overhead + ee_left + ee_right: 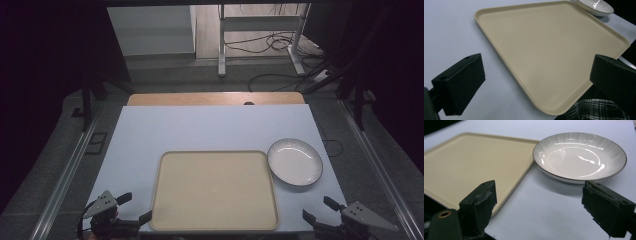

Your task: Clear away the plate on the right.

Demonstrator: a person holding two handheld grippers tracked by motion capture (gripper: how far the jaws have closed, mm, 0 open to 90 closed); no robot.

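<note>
1. Tray (215, 192) lies at table (210, 125) centre, toward six o'clock.
2. Plate (295, 161) sits at tray's two o'clock, touching its rim.
3. Left gripper (134, 207), seven o'clock: jaws released, empty.
4. Right gripper (318, 210), five o'clock: jaws released, empty.

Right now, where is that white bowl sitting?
In the high view the white bowl sits on the pale blue table cover, right of the beige tray by its far right corner, ahead of the right tongs.

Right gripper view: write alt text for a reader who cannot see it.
A white ribbed bowl sits empty on a pale blue table, just beyond the open right gripper. Its rim slightly overlaps the corner of an empty beige tray at left.
</note>
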